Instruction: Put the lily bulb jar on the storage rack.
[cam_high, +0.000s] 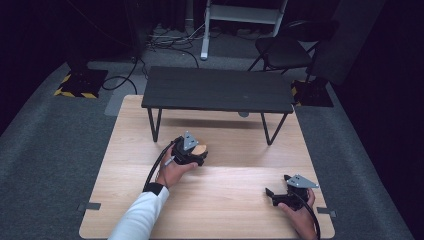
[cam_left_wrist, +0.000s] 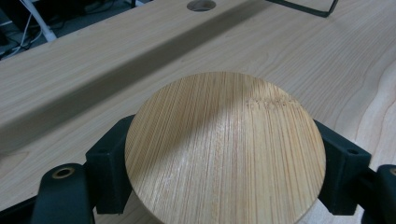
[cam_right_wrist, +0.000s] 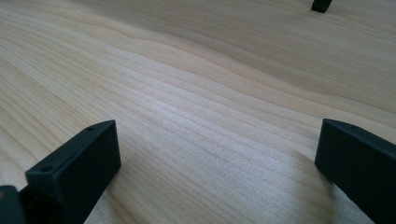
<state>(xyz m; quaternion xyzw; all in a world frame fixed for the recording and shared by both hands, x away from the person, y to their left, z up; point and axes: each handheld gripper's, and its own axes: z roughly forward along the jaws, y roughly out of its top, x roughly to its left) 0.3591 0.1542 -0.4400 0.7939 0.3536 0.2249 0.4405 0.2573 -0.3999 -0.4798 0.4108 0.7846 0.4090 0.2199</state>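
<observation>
Left jaws pinching round bamboo disc (cam_left_wrist: 225, 148) at both edges, low over surface (cam_left_wrist: 327, 60). Right gripper (cam_high: 280, 196) resting apart, jaws spread, nothing between.

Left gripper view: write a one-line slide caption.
Left gripper fingers clamp a round bamboo disc on the wooden table.

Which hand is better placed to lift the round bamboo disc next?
Left. The left tool already has its jaws pressed on both sides of the bamboo disc. The right tool sits open over bare tabletop, well away from it.
</observation>
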